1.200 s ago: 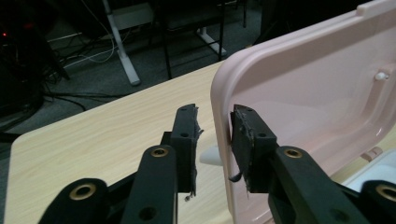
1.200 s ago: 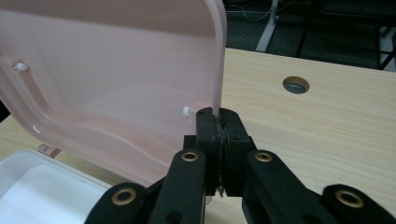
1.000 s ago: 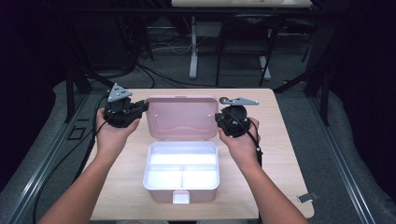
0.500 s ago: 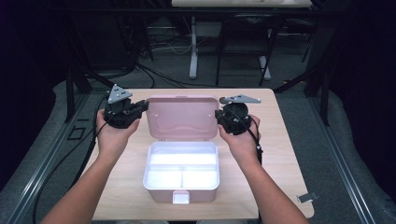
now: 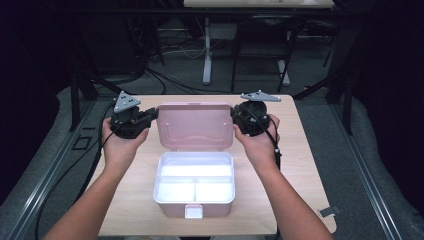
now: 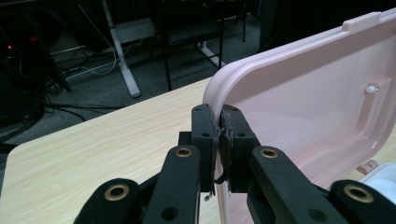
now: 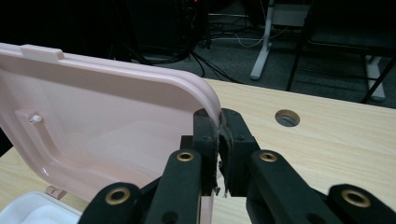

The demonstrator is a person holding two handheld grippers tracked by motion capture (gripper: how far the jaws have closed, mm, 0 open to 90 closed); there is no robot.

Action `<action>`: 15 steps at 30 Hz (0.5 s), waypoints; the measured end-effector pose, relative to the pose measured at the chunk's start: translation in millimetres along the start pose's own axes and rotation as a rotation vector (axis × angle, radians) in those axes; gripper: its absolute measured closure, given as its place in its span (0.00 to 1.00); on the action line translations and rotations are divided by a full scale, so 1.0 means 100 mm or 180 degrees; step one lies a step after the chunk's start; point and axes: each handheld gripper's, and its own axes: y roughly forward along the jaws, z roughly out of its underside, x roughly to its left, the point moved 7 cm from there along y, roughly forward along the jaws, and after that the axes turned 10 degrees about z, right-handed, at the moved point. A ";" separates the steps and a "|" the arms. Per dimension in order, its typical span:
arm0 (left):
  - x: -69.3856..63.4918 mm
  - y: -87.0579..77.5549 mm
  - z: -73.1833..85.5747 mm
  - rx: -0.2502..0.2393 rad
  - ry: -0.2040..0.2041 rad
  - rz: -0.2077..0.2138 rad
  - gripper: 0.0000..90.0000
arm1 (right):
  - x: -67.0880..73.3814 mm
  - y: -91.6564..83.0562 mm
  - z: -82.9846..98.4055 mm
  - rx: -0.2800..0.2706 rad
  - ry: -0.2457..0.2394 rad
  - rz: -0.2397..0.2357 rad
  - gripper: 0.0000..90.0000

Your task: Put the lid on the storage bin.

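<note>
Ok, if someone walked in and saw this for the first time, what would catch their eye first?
The pink lid of the open box stands up at the middle of the wooden table, with the left gripper and the right gripper each clamped on one of its side edges. In front of it lies the white tray, divided into compartments and bare inside.

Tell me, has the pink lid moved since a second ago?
No. The pink lid stands open at the same spot against the table's far edge, both grippers clamped on its side edges.
</note>
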 end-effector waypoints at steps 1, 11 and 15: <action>0.00 0.00 0.00 -0.0013 0.0005 -0.0009 0.94 | 0.00 -0.01 0.00 -0.0004 -0.0006 0.0008 0.96; -0.08 -0.12 0.01 -0.0016 0.0071 0.0016 0.94 | 0.03 -0.14 0.06 -0.0118 -0.0025 -0.0037 0.96; -0.11 -0.16 0.03 -0.0016 0.0104 0.0019 0.94 | 0.03 -0.20 0.08 -0.0139 -0.0024 -0.0070 0.96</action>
